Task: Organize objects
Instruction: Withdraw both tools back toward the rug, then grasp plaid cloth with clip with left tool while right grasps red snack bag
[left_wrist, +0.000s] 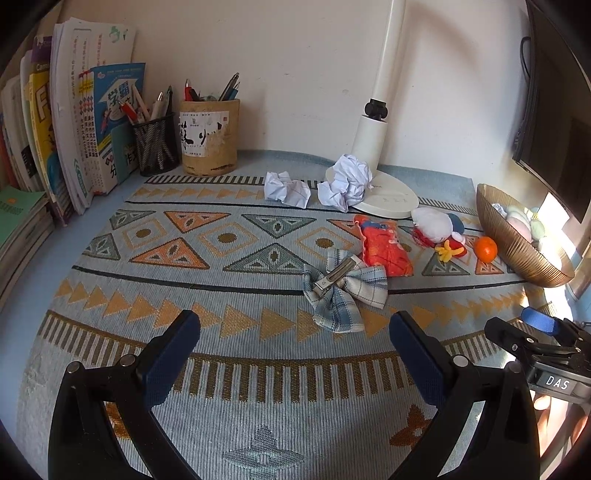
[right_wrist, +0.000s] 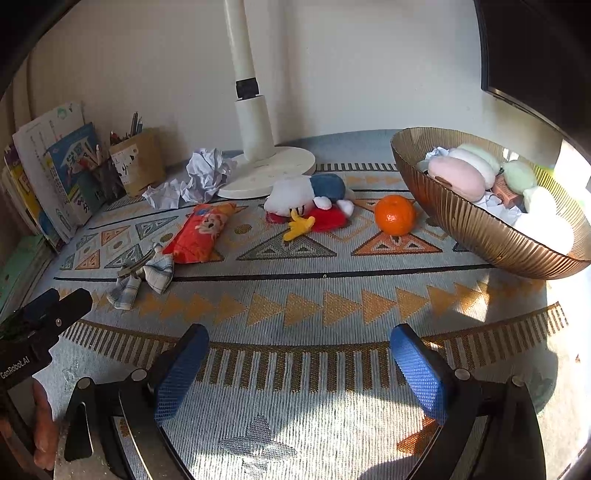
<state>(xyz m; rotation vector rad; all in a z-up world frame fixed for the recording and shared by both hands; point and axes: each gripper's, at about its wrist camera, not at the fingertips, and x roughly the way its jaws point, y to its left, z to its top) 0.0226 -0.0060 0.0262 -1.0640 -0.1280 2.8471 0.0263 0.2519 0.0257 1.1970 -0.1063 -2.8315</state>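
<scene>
Strong daylight enters from the right of both claws, blowing out the far rim of the bowl (right_wrist: 480, 229) and the mat (right_wrist: 332, 413) just ahead of the right claw (right_wrist: 299, 365) (nearly white there). Shadows fall leftward. Fisheye bending curves the edges, with dark corners. Focus is sharp throughout.

My left tongs (left_wrist: 294, 334) are matte black plastic w/ two fingers (left_wrist: 173, 360), each faced w/ a dark navy ribbed pad. Round silver screws sit at the pivots, two per side. My right tongs (right_wrist: 300, 349) are the same build, but the pads read brighter blue (sun is on them), w/ a fine woven texture, and a bare metal edge runs along the left arm. White lettering on the bodies: "DAS" on the right one, "GenRobot.AI" on the left one. Bare skin of my left hand (right_wrist: 44, 424) shows pinkish-tan, no sleeve seen.
</scene>
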